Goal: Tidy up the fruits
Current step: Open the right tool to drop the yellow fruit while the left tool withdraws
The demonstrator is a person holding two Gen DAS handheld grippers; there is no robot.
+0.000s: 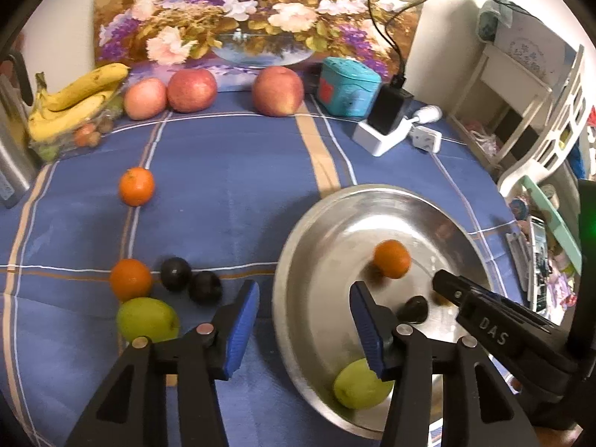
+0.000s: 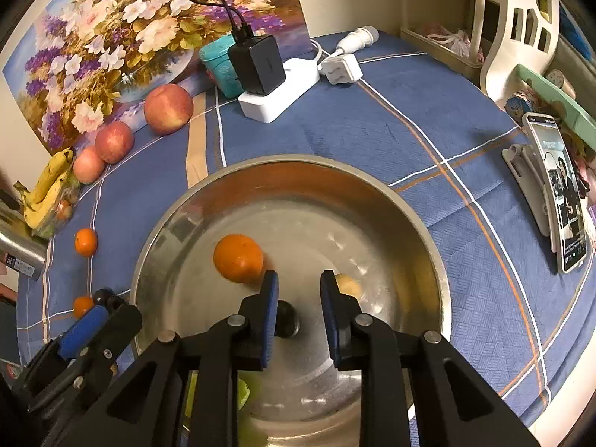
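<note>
A steel bowl [image 1: 327, 231] [image 2: 391, 223] holds an orange [image 1: 392, 259] [image 2: 238, 258], a dark plum [image 1: 412, 309] [image 2: 287, 319], a green fruit [image 1: 357, 385] and a small tan fruit [image 2: 348, 285]. My left gripper [image 1: 303, 329] is open and empty, straddling the bowl's left rim. My right gripper [image 2: 300, 313] hangs over the bowl's floor with a narrow gap and nothing between its pads; the plum sits just behind its left finger. On the blue cloth lie two oranges [image 1: 136, 186] [image 1: 130, 278], two dark plums [image 1: 176, 273] and a green fruit [image 1: 147, 319].
Three apples [image 1: 192, 89] and bananas [image 1: 74, 100] line the back by a flower painting [image 1: 242, 11]. A teal box [image 1: 350, 87], charger on a power strip [image 1: 387, 119], a phone on a stand [image 2: 558, 193] and a metal can [image 1: 11, 164] ring the table.
</note>
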